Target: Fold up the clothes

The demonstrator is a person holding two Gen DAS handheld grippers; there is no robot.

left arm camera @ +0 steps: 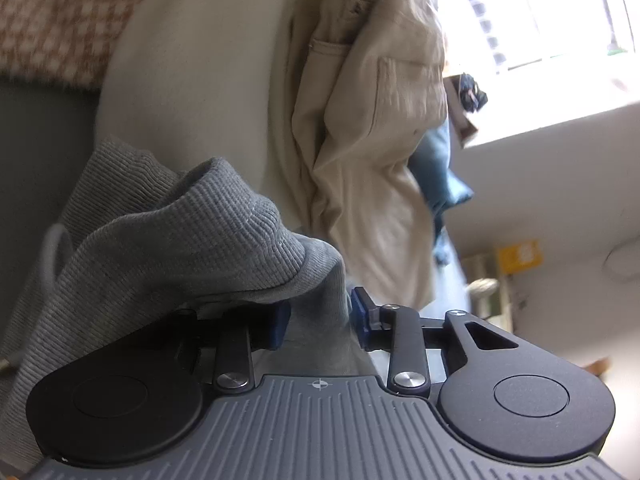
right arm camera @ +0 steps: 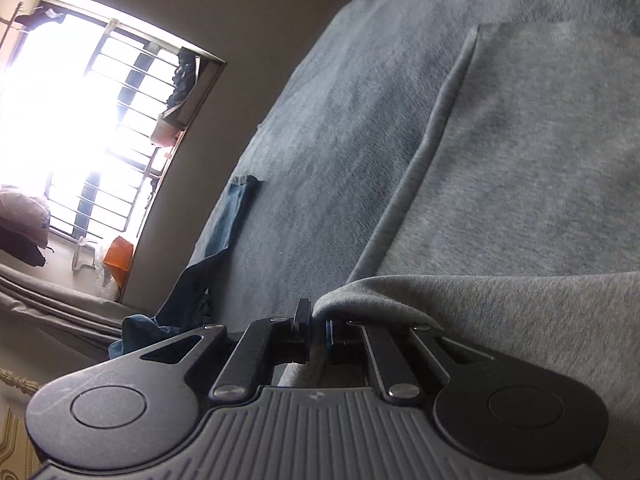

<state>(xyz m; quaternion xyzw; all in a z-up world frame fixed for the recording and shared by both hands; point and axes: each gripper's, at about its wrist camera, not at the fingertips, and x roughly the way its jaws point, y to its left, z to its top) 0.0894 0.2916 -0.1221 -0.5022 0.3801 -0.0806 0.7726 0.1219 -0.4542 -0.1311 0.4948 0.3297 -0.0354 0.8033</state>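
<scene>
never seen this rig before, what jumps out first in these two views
The grey ribbed garment fills the foreground of the left wrist view, draped between the left gripper and its parted jaws. Behind it hangs beige clothing. In the right wrist view the right gripper pinches a grey fabric edge, with a glaring barred window at left.

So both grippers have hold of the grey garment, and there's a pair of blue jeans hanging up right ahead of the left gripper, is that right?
Not quite. What hangs ahead of the left gripper is beige trousers, not blue jeans, as the left wrist view shows. The rest stands: the grey garment lies between its jaws, and the right gripper is clamped on the grey fabric.
</scene>
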